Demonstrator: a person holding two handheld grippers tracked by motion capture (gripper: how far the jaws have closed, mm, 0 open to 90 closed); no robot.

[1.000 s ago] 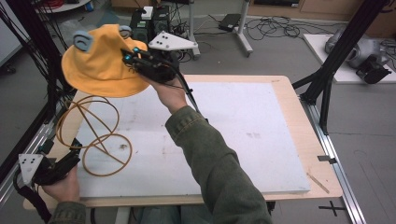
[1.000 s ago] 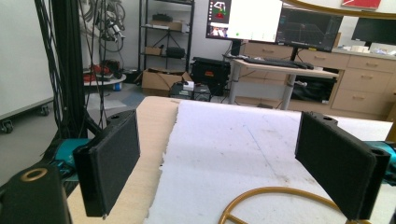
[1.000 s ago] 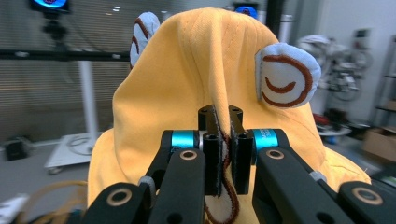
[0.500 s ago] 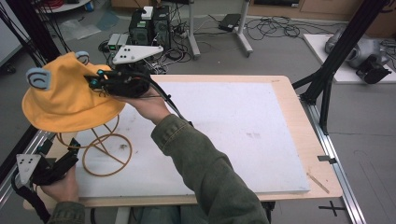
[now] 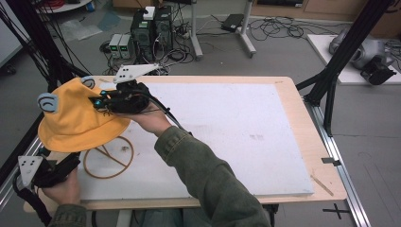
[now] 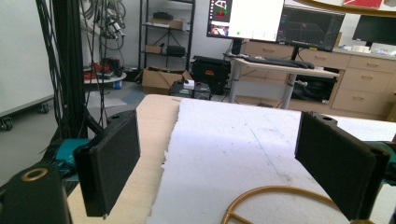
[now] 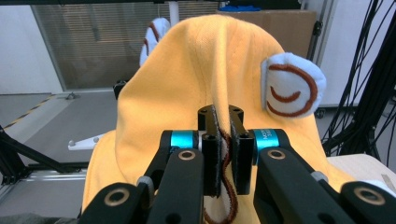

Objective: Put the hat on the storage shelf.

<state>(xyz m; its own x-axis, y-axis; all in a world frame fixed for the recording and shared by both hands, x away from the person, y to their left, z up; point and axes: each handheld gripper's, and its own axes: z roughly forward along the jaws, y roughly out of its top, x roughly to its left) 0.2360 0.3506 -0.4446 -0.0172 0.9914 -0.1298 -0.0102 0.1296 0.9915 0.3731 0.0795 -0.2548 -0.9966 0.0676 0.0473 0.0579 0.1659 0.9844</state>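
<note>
A yellow bucket hat (image 5: 75, 123) with pale blue ears hangs over the left end of the table. My right gripper (image 5: 101, 101) is shut on it. In the right gripper view the jaws (image 7: 224, 112) pinch a fold of the hat (image 7: 187, 74) along its brown-stitched edge, and one blue ear (image 7: 292, 84) shows at the right. Below the hat, a gold wire stand (image 5: 109, 158) with a ring base rests on the white board (image 5: 236, 123). My left gripper (image 5: 71, 163) is held at the front left corner, open (image 6: 217, 126). The stand's ring (image 6: 275, 191) lies low between its jaws, untouched.
The white board covers most of the wooden table (image 5: 302, 123). Black frame posts (image 5: 331, 85) rise at both sides of the table. Computer boxes (image 5: 151, 28) and cables sit on the floor behind. The person's green sleeve (image 5: 203, 175) crosses the front middle.
My right gripper has carried the hat left and down, so it now hangs over the upper part of the wire stand. The left gripper has stayed where it was.
</note>
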